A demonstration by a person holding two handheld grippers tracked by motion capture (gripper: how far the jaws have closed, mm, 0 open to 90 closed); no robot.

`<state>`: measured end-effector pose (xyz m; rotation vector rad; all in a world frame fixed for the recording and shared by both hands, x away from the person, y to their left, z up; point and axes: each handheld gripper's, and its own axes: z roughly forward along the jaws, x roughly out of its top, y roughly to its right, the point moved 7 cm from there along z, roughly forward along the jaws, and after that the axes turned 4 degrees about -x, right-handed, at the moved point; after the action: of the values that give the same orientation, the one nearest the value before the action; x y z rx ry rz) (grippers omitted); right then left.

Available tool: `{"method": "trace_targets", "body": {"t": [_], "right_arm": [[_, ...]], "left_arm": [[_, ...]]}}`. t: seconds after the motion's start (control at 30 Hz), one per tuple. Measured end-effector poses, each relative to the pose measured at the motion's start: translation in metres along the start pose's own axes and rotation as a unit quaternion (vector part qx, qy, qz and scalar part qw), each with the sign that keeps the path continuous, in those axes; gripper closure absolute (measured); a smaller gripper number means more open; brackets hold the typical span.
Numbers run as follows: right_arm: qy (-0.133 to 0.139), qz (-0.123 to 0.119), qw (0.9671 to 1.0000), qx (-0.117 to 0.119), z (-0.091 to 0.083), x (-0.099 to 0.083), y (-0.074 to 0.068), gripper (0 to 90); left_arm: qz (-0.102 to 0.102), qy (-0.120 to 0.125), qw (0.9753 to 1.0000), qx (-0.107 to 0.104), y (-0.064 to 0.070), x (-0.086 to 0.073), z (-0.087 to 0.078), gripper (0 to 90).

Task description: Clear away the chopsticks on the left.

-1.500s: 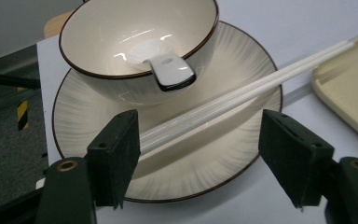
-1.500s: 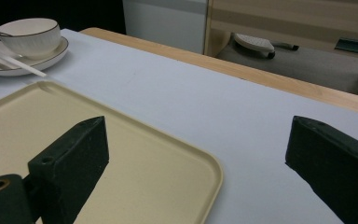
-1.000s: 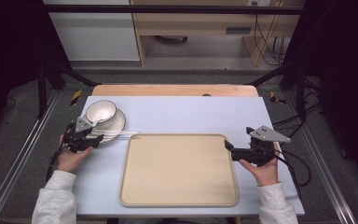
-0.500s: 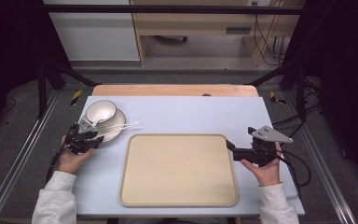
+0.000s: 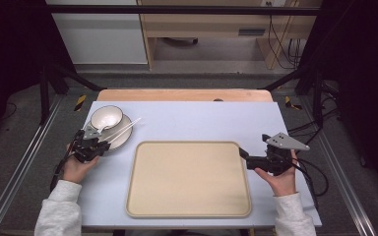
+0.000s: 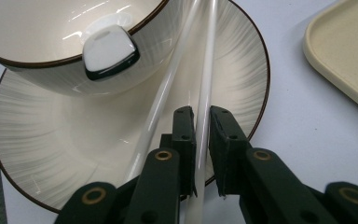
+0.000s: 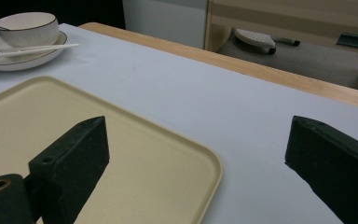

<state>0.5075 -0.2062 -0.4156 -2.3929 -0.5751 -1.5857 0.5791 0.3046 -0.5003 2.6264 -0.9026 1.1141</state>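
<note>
Nearest the person, two sleeved forearms enter over the front edge of the table (image 5: 187, 123), which is covered in a pale blue sheet. The right gripper (image 5: 243, 153) hovers with its jaws spread wide at the right rim of the empty beige tray (image 5: 189, 179), holding nothing; in the right gripper view one jaw stands over the tray's corner and the other over bare tabletop. The left gripper (image 5: 104, 144) sits at the near edge of the plate (image 6: 51, 154), its jaws closed narrowly about one of the two white chopsticks (image 6: 204, 93); the second stick lies just beside it, outside the jaws. Both sticks rest across the plate, pointing away toward the tray's far left corner, and run beside the bowl (image 6: 65, 42), which stands on the plate with a spoon (image 6: 109, 51) leaning over its rim. The step in hand appears to be the pickup of the chopsticks. The next move probably calls for a level lift that clears the bowl without disturbing it, and for attention to the loose second stick, which may roll. Beyond the blue sheet a strip of bare wood shows, then grey floor, a white cabinet (image 5: 98, 32) and a wooden bench (image 5: 216, 24).
</note>
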Motion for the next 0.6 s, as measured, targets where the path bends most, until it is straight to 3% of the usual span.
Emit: {"method": "trace_targets", "body": {"t": [0.2, 0.27, 0.43, 0.6], "right_arm": [[0.0, -0.001, 1.0, 0.002, 0.0, 0.0, 0.0, 6.4], [0.0, -0.001, 1.0, 0.002, 0.0, 0.0, 0.0, 6.3], [0.001, 0.001, 1.0, 0.003, -0.001, 0.001, 0.0, 6.3], [0.001, 0.002, 1.0, 0.004, 0.0, 0.001, 0.0, 6.2]], "left_arm": [[-0.005, -0.001, 1.0, -0.002, 0.001, 0.001, 0.0, 82.1], [-0.011, 0.006, 0.9999, -0.003, 0.002, 0.003, -0.001, 76.5], [-0.035, 0.012, 0.9993, -0.009, 0.004, 0.011, 0.001, 75.6], [-0.047, -0.003, 0.9988, 0.007, 0.006, 0.015, 0.011, 76.2]]}}
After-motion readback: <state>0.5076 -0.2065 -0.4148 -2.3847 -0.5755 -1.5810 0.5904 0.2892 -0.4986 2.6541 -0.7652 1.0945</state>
